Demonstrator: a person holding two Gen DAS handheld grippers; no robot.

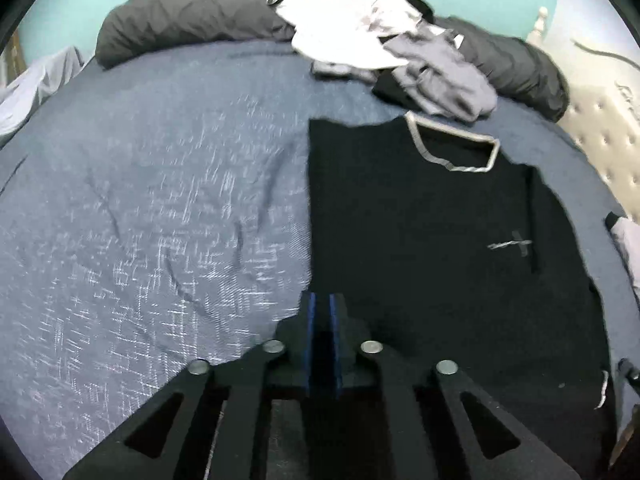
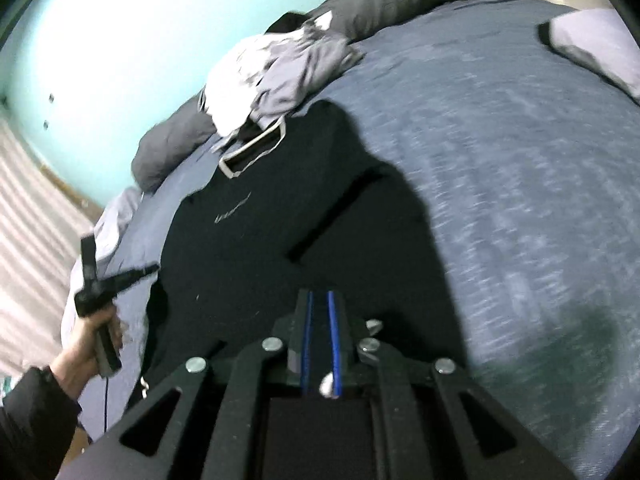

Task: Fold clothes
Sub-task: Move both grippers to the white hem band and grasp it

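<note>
Your grippers are matte black with blue-edged finger pads (image 1: 311, 320) and round silver screws (image 2: 273, 344), and at lower left of the right wrist view your left hand (image 2: 86, 354) emerges from a black sleeve (image 2: 34, 404).

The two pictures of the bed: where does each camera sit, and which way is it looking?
Left wrist view: rides on the left gripper, looking down its fingers over the black T-shirt with a pale collar on the blue-grey bedspread.
Right wrist view: rides on the right gripper, aimed across the same shirt; the person's hand holding the left gripper shows at left.
Both share the shirt, bedspread and the pile of pale clothes.
</note>
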